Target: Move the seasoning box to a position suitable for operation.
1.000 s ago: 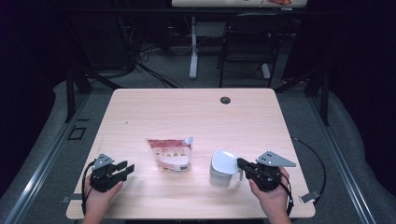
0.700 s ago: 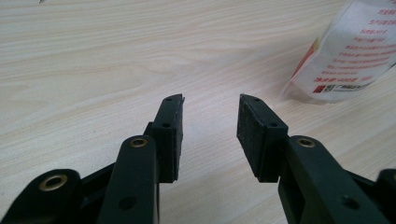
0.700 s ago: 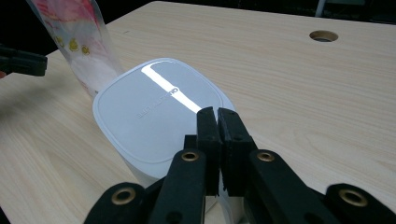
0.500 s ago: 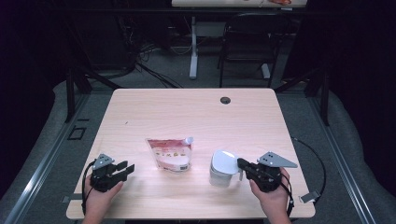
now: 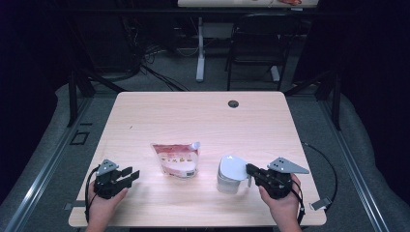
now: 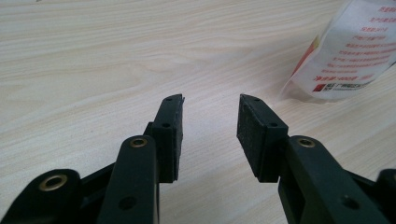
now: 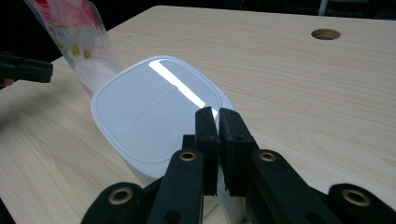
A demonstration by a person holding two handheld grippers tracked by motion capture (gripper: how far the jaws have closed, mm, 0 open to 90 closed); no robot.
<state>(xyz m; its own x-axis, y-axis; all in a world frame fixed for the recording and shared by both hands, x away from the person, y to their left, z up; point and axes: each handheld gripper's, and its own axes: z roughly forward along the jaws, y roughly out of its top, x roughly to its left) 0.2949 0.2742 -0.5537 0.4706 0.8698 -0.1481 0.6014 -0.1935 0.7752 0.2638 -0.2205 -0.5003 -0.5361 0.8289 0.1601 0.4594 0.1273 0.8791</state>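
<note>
Nothing has shifted: your right gripper (image 7: pixel 217 114) stays closed, seemingly pinching the white container's (image 7: pixel 159 105) lid edge; your left gripper (image 6: pixel 210 105) waits open.

Left gripper (image 6: pixel 210 119) jaws parted over the table (image 6: pixel 93 56), pouch (image 6: pixel 348 51) beyond.
</note>
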